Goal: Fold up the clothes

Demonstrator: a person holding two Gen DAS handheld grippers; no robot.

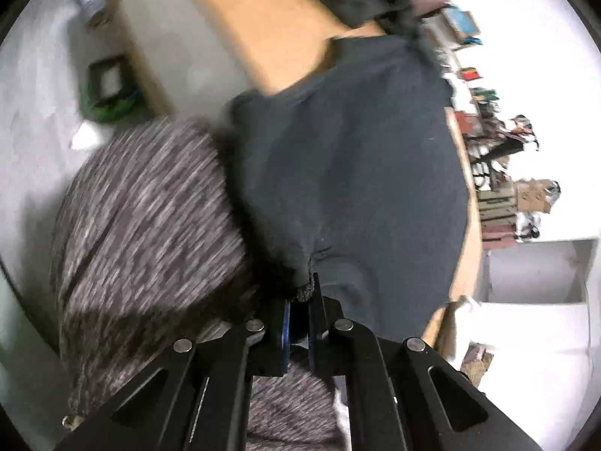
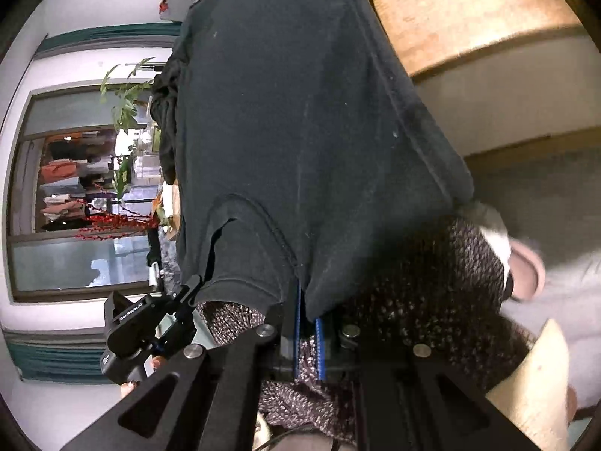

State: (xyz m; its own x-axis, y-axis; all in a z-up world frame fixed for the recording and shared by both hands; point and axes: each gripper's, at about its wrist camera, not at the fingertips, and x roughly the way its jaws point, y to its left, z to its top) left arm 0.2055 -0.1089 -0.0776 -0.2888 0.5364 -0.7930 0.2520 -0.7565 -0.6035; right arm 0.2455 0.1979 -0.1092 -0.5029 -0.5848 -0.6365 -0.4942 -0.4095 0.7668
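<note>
Between the fingers of the left gripper, a bunched corner of the dark shirt is pinched, the two jaws pressed close on the cloth with blue pads showing at their inner faces. From that pinch the shirt spreads upward and outward as a broad, lightly creased sheet, its far part lying against the tan table. Beside the shirt, on the left of this view, is the person's mottled grey knit garment, blurred by motion. Beyond it, a pale floor carries a dark square object on something green; on the far right, cluttered shelves stand against a white wall. At the right gripper, the jaws likewise close on a hem of the same shirt, blue-ridged pads just beside the fabric edge. A sleeve hangs next to this pinch, and the shirt stretches away toward the table. The left gripper shows at lower left of this view, near the sleeve hem. Behind it are a window and a leafy plant; the knit garment lies to the right.
</note>
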